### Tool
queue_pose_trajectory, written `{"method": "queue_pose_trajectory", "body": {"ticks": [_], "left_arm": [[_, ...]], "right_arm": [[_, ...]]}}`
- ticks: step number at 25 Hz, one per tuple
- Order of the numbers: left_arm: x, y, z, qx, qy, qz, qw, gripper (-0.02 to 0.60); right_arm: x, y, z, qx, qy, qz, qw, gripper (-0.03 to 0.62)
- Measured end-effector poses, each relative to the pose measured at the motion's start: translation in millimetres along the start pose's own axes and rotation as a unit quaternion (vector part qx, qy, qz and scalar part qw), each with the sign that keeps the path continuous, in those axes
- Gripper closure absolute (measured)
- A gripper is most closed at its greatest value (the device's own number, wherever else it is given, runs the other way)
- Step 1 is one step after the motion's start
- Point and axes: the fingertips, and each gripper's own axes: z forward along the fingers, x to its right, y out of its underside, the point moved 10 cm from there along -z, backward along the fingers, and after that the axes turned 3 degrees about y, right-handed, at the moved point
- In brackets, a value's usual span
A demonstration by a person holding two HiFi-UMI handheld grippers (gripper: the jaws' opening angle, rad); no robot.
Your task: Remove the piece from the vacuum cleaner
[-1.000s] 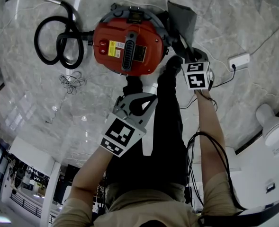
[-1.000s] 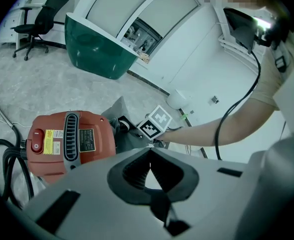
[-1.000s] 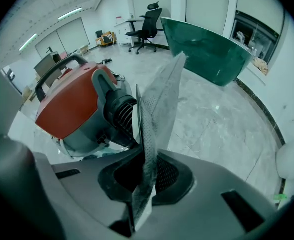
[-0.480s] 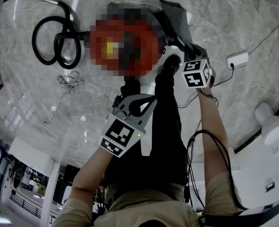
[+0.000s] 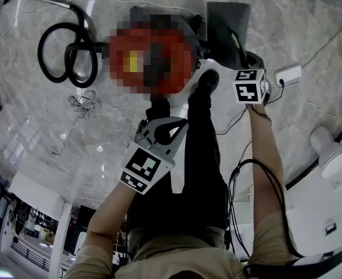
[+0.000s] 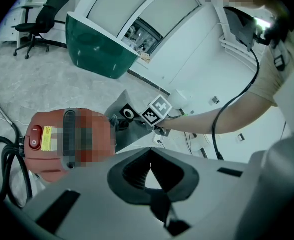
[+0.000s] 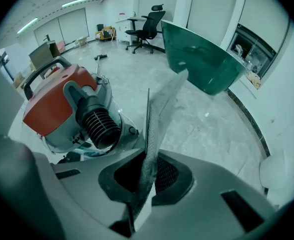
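The right claw (image 7: 147, 159) is clamping the lower edge of the grey piece (image 5: 227, 25), its jaws nearly together on the thin, mesh-like sheet. It is holding the piece upright just beside the vacuum cleaner (image 7: 52, 101), on the side away from the coiled hose (image 5: 63, 51). The left claw (image 6: 149, 154) is hanging on the near side of the vacuum cleaner, jaws together with nothing between them, so it is giving the piece no support.

The main risk is sitting in that one grip. The claw is pinching only a narrow strip of a broad, floppy-looking sheet, so any tilt or jerk of the hand is likely to make the piece swing, fold or slide out and drop to the floor (image 5: 298, 22) beside the vacuum cleaner.

In the right gripper view the piece is looking free of the body, with bare floor showing between them. In the head view, though, its edge is standing close to the vacuum cleaner's rim, so a sweep back that way is risking a catch on the rim or on the ribbed hose port (image 7: 99, 124).

The person's shoe (image 5: 208, 80) is resting right against the vacuum cleaner, and a thin cable is running past it from the socket block (image 5: 291, 74). A careless step is therefore threatening to snag the cable or shove the machine.
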Motion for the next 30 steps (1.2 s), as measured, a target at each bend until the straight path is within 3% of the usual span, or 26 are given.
{"method": "queue_pose_trajectory", "body": {"ticks": [7,15,21,24,30], "left_arm": [[1.2,-3.0,2.3,0.005,0.004,0.001,1.0000,0.577],[-4.5,-6.4,1.4,0.008,-0.001,0.003,1.0000,0.578],[-3.2,-12.4,-0.7,0.012,-0.004,0.009,0.9999,0.578],[-0.9,-18.4,-3.1,0.015,-0.006,0.017,0.9997,0.577],[16.4,-42.4,-17.8,0.009,-0.007,0.056,0.9984,0.578]], "right_arm": [[5.9,-0.9,-4.4,0.006,0.005,-0.009,1.000,0.571],[16.2,-3.8,-8.8,0.013,-0.003,0.028,1.000,0.571],[30.6,2.1,-16.9,0.016,-0.022,0.102,0.994,0.571],[41.5,4.0,-27.5,0.032,-0.043,0.168,0.984,0.569],[67.1,4.2,-68.2,0.068,-0.048,0.267,0.960,0.569]]}}
